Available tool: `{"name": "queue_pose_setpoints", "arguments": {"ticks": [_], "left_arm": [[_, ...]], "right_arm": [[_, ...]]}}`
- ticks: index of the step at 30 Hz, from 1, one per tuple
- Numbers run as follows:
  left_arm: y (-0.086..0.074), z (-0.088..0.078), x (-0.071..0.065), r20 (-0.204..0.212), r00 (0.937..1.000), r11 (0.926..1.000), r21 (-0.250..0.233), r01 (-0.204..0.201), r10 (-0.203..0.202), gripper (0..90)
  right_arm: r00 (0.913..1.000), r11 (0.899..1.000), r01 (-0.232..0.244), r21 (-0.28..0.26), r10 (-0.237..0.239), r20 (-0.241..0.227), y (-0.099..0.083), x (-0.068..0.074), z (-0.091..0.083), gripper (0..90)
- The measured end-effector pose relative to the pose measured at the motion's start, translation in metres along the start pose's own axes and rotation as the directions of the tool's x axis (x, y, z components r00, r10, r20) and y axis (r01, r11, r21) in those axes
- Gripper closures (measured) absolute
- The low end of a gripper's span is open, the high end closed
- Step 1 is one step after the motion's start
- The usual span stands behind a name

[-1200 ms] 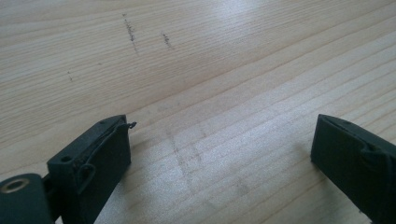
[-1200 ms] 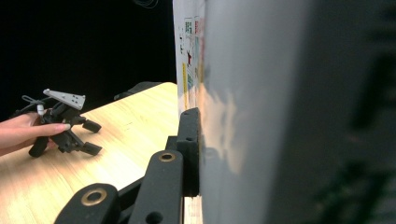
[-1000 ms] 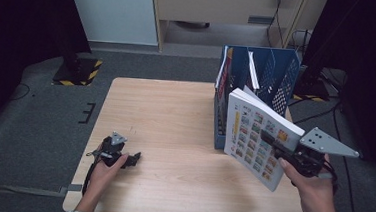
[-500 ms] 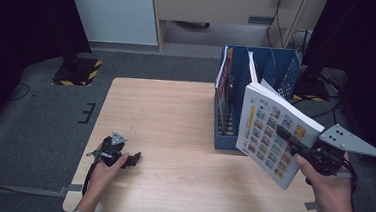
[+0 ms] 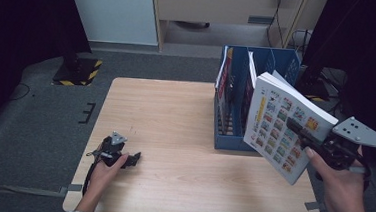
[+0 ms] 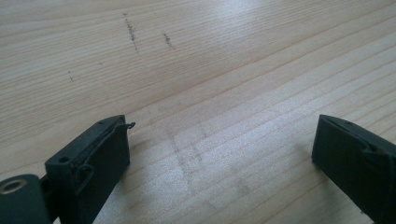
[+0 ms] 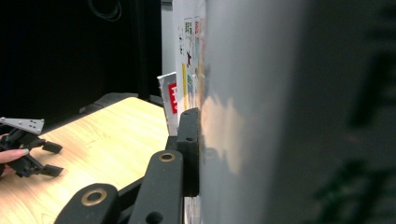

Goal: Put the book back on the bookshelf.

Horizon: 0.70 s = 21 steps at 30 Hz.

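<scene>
A thick white book (image 5: 280,125) with a cover of small colourful pictures hangs tilted in the air at the table's right side, just right of the blue file rack (image 5: 226,134). My right gripper (image 5: 297,129) is shut on the book, one jaw pressed flat on its cover; in the right gripper view the book (image 7: 299,112) looms close against that jaw. My left gripper (image 5: 131,159) rests on the wooden table (image 5: 170,115) near the front left, open. Its two jaws stand wide apart over bare wood (image 6: 219,140) in the left gripper view.
The blue file rack holds several upright books and folders (image 5: 223,83) at the table's right rear. A pale cabinet (image 5: 112,10) and a wooden desk (image 5: 223,5) stand beyond the table. Grey carpet surrounds it, with a black-and-yellow striped base (image 5: 78,71) at the left.
My right gripper has carried the book rightward and slightly up, away from the rack's front. The left gripper has stayed put on the table.
</scene>
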<state>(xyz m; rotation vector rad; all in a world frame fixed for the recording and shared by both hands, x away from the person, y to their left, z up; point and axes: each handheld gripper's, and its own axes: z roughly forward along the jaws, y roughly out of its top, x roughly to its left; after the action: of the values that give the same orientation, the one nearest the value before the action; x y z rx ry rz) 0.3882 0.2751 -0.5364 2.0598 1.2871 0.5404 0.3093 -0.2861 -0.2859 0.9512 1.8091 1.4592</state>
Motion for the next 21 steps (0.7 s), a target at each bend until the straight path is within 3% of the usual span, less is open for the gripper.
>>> {"name": "queue_pose_setpoints", "arguments": {"ticks": [21], "left_arm": [[0.0, 0.0, 0.0, -0.001, 1.0, 1.0, -0.001, 0.0, 0.0, 3.0]], "right_arm": [[0.9941, 0.999, -0.023, 0.025, 0.02, 0.106, 0.007, -0.025, -0.003, 73.9]]}}
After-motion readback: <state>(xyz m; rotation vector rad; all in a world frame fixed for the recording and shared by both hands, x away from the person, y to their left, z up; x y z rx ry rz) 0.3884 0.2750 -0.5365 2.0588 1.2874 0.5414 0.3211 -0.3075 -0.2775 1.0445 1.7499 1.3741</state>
